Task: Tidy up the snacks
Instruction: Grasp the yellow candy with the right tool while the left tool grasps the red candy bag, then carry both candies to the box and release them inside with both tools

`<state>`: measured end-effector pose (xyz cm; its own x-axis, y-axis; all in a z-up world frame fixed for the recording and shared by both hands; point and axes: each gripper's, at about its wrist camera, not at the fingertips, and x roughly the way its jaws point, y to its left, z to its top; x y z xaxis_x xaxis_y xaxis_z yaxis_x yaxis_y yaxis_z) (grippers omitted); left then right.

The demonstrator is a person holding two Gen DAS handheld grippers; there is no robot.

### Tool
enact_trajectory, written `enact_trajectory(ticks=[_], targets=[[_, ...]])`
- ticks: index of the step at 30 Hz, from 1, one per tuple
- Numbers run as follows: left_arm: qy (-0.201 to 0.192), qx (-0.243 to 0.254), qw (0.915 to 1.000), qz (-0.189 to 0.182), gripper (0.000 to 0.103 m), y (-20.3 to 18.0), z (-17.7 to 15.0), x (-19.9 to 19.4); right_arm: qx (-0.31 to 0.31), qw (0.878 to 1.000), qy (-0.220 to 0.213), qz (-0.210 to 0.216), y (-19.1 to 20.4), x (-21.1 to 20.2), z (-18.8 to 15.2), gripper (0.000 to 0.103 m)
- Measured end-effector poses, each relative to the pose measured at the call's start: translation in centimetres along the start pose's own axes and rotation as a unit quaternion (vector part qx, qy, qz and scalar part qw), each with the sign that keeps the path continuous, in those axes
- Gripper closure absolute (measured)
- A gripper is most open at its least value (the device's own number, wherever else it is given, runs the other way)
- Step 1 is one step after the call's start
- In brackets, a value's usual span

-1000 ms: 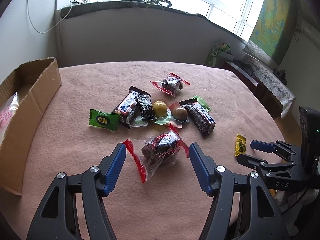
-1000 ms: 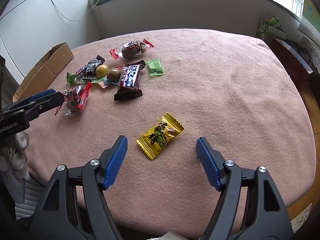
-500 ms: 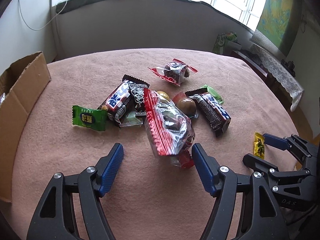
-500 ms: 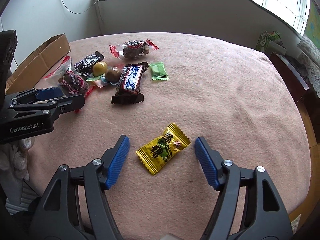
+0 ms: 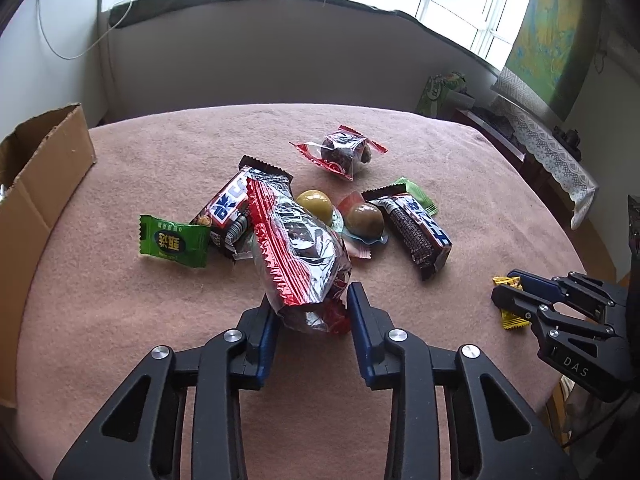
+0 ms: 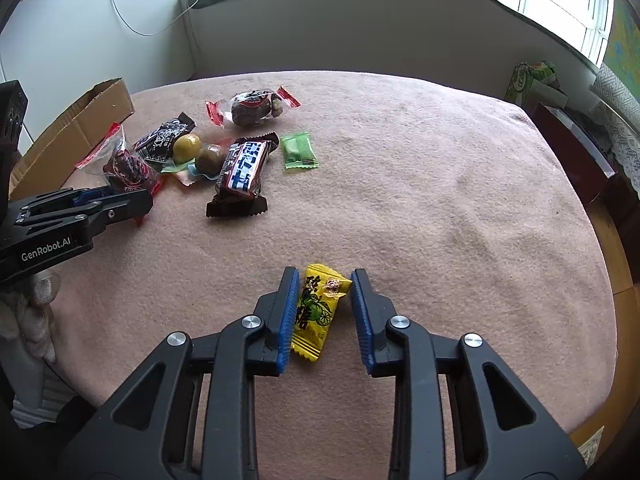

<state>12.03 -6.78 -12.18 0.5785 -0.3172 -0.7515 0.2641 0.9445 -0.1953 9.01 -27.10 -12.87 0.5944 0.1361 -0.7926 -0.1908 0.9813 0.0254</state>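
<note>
Since a second ago you have lifted the red packet (image 5: 301, 256) off the cloth (image 5: 120, 312), and both tongs have narrowed. Your left gripper (image 5: 313, 312) now pinches that packet's lower end, tilting it up toward 11 o'clock over the pile (image 5: 360, 216). Your right gripper (image 6: 325, 300) has closed most of the way around the yellow candy (image 6: 318, 312): the left pad (image 6: 289, 320) touches it, while a slim gap remains at the right pad (image 6: 362, 320), at 6 o'clock on the cloth.
</note>
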Motion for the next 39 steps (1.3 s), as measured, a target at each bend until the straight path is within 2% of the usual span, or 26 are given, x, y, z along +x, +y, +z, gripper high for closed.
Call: enact_trajectory(ticks=[16,24,31,39], targets=[[-0.016,-0.021,0.9996,-0.009,0.077,0.7,0.0,-1.2,0.009,1.0,-0.011,0.012,-0.1,-0.7,0.4,0.084],[-0.036,-0.037,0.9985,-0.015,0.077,1.5,0.2,-3.3,0.005,0.999,-0.036,0.022,0.6,-2.6,1.4,0.084],[-0.065,-0.047,0.9967,-0.006,0.077,2.7,1.0,-6.1,-0.015,0.997,-0.058,0.05,3.1,-3.6,3.7,0.084],[-0.093,-0.062,0.9934,0.025,0.077,5.2,1.6,-8.9,-0.055,0.992,-0.077,0.088,7.5,-3.6,7.2,0.084]])
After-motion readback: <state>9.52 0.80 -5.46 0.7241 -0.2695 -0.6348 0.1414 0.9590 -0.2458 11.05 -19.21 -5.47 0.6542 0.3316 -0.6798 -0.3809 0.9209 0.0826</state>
